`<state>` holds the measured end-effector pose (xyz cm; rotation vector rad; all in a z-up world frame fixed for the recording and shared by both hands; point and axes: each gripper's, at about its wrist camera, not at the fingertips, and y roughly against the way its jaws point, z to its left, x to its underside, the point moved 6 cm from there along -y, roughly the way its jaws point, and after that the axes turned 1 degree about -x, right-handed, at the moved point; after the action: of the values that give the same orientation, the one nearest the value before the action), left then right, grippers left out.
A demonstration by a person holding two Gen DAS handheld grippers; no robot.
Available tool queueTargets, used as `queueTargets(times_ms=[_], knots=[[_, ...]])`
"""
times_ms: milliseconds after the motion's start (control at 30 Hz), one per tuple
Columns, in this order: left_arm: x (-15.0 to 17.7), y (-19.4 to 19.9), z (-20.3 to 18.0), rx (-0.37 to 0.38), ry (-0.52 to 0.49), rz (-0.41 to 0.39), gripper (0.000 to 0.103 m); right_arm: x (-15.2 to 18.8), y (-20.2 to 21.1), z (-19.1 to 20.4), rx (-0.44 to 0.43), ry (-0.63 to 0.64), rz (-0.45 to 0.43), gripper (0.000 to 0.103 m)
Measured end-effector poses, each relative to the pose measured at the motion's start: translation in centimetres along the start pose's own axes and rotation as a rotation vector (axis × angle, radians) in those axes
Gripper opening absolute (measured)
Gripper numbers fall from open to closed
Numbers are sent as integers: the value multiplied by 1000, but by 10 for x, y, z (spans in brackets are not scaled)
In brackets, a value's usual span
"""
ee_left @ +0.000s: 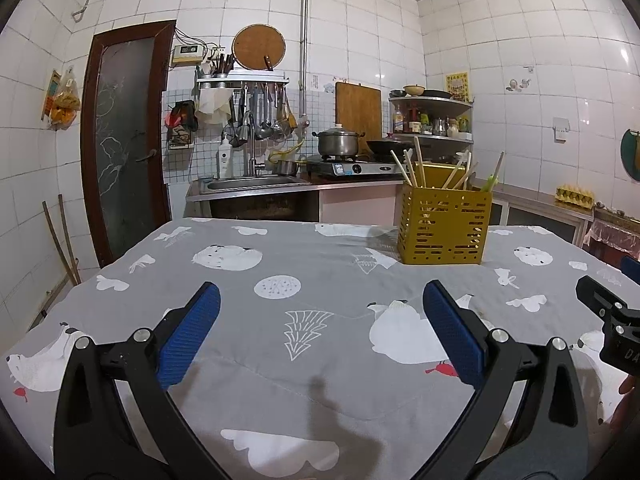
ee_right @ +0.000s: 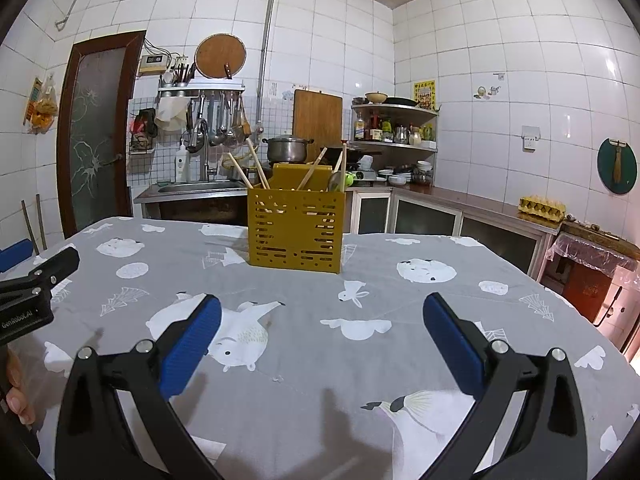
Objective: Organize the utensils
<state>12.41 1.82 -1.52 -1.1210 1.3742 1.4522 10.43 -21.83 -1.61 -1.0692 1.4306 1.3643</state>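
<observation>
A yellow slotted utensil holder (ee_left: 445, 229) (ee_right: 296, 231) stands upright on the far side of the table. Several wooden chopsticks (ee_left: 416, 168) (ee_right: 256, 168) and a green-handled utensil (ee_left: 491, 181) (ee_right: 349, 179) stick out of its top. My left gripper (ee_left: 322, 300) is open over the grey cloth, well short of the holder, with nothing between its blue pads. My right gripper (ee_right: 322, 310) is open too and empty, facing the holder from the near side. Each gripper's body shows at the other view's edge.
The table carries a grey cloth (ee_left: 304, 360) (ee_right: 380, 360) printed with white bears and trees. Behind it are a sink (ee_left: 248, 184), a stove with a steel pot (ee_left: 340, 144), a corner shelf (ee_left: 432, 120) and low cabinets (ee_right: 460, 224). An egg tray (ee_right: 542, 208) rests on the right counter.
</observation>
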Motion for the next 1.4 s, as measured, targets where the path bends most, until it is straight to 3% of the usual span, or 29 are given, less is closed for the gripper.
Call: queueTargets(times_ms=[1400], knots=[[0, 3, -4, 8, -15, -4, 98, -1, 1, -1, -2, -10, -1, 99]])
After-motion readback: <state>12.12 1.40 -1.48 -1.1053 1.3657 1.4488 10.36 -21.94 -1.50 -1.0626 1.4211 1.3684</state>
